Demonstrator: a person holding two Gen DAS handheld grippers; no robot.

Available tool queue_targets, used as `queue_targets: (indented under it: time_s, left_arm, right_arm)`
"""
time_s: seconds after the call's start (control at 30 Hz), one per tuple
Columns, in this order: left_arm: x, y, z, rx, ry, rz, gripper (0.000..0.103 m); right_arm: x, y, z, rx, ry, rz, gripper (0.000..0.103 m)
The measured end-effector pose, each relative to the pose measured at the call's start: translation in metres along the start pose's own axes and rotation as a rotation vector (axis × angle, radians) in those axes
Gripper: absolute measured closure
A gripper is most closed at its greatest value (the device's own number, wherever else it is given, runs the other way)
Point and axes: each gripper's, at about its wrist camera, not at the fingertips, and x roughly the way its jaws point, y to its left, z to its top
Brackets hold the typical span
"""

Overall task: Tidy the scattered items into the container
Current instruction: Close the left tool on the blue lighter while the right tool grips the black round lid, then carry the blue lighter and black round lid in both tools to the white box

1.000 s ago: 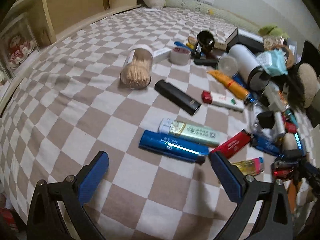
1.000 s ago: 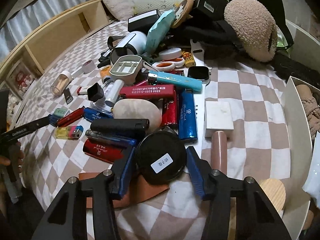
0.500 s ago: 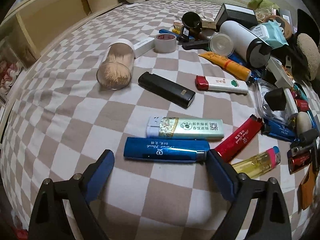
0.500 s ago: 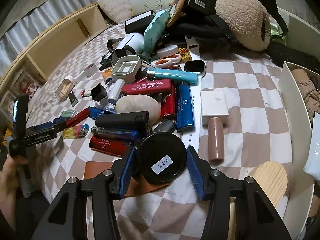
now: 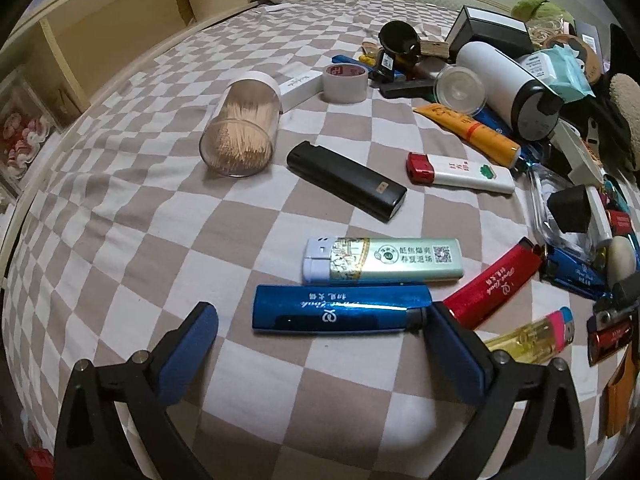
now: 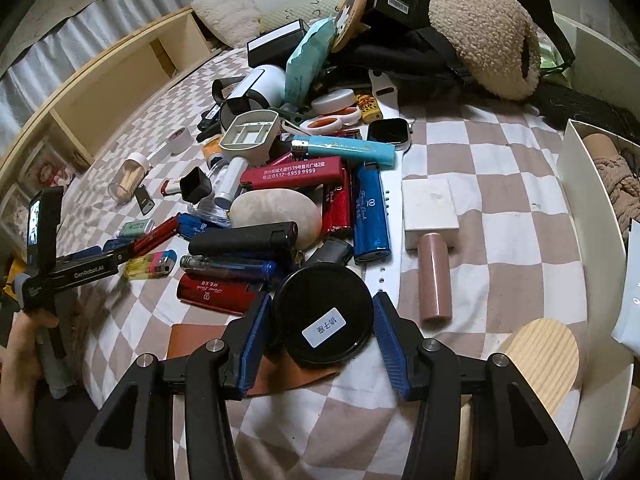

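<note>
**Blue lighter lies crosswise between the left jaws**

Glossy blue, the blue lighter (image 5: 340,309) lies on the checkered bedspread (image 5: 120,216) with its long axis running side to side, straight across the gap of the left gripper (image 5: 320,344). Its dark cap end sits just beside the right-hand pad; the other end stops short of the left-hand pad. The jaws are opening, wide, nothing pressed between them. The left gripper tilts steeply down from just behind the lighter. The right gripper (image 6: 322,330) is clamped on a round black tin (image 6: 322,316), near the white container (image 6: 592,216).
</note>
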Motion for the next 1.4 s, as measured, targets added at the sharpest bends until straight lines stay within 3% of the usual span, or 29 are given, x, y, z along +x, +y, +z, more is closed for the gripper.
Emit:
queue_targets:
  time_s: [0.33, 0.5, 0.93, 1.4]
  left_arm:
    - [0.0, -0.005, -0.001, 0.008, -0.009, -0.036, 0.003]
    - [-0.003, -0.01, -0.001, 0.012, -0.029, -0.052, 0.021]
    - [-0.014, -0.01, -0.005, -0.024, -0.056, -0.069, 0.021]
    - [-0.05, -0.019, -0.008, -0.029, -0.161, -0.148, 0.021]
  right_arm:
    - [0.001, -0.002, 0.001, -0.017, 0.009, 0.011, 0.051]
    - [0.001, 0.0, 0.0, -0.017, 0.006, 0.007, 0.051]
    - [-0.008, 0.003, -0.005, -0.012, -0.019, 0.003, 0.051]
    - [-0.031, 0.006, -0.008, 0.042, -0.072, 0.037, 0.051]
